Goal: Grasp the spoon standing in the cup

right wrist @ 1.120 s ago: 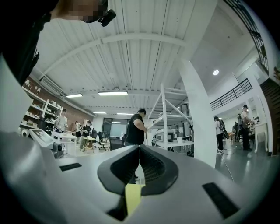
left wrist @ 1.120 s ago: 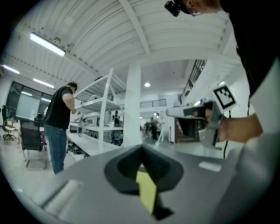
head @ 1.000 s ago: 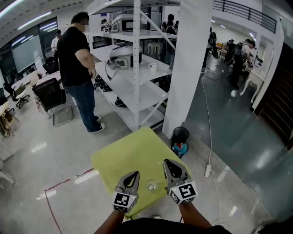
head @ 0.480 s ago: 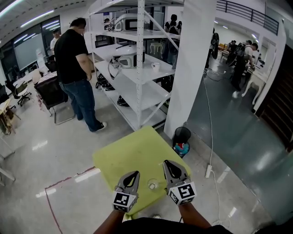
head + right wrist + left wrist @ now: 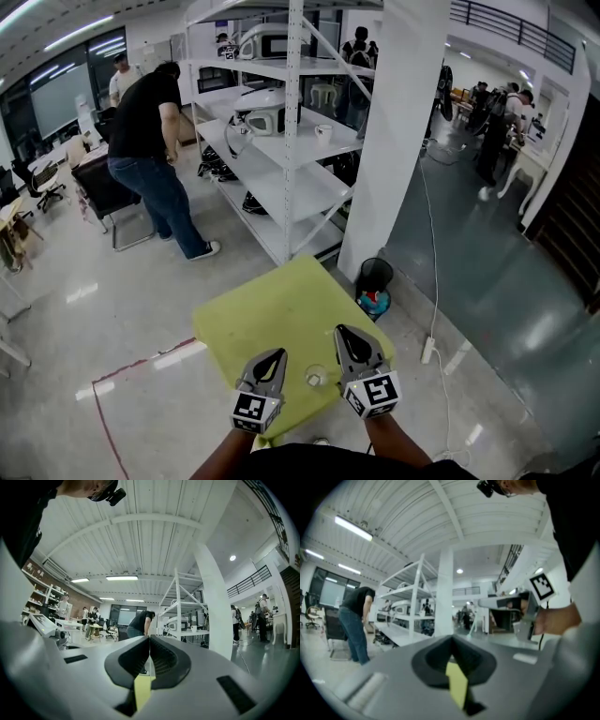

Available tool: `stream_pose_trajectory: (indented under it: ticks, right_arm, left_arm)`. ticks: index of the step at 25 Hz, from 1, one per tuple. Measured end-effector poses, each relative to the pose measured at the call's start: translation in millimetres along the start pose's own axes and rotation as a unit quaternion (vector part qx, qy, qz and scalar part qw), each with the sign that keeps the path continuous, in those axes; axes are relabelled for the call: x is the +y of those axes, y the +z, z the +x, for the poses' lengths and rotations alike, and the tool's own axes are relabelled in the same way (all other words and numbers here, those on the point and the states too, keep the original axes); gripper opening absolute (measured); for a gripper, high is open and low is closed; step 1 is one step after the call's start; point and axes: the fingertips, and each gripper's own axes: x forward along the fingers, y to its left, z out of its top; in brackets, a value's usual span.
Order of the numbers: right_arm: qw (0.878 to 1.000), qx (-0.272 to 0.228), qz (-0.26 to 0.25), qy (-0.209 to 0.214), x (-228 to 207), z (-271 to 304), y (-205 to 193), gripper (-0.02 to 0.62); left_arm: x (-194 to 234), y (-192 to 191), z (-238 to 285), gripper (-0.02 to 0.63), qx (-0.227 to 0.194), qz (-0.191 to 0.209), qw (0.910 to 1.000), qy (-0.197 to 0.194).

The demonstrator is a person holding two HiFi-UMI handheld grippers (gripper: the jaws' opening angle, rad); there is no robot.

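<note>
both grippers hang over the near part of the table (image 5: 267, 309). left gripper (image 5: 275, 357): jaws pressed together, holding nothing. right gripper (image 5: 343, 334): jaws likewise together, empty. the cup (image 5: 314, 377) stands by the table's near right edge, between the two grippers, touching neither. the spoon is too small to make out.

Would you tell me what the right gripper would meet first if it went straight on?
The way looks free: the right gripper points out over the yellow table, the cup off to its left. Beyond, depth is unclear.
</note>
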Motion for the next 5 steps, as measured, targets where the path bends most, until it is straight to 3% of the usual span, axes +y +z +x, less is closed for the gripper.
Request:
stream_pose_trajectory:
  ticks: [5]
  right_arm:
    - [1.000, 0.013, -0.013, -0.010, 2.1, -1.0, -8.2, 0.011]
  left_arm:
    - [3.0, 2.1, -1.6, 0.006, -0.004, -0.003, 1.0000, 0.002]
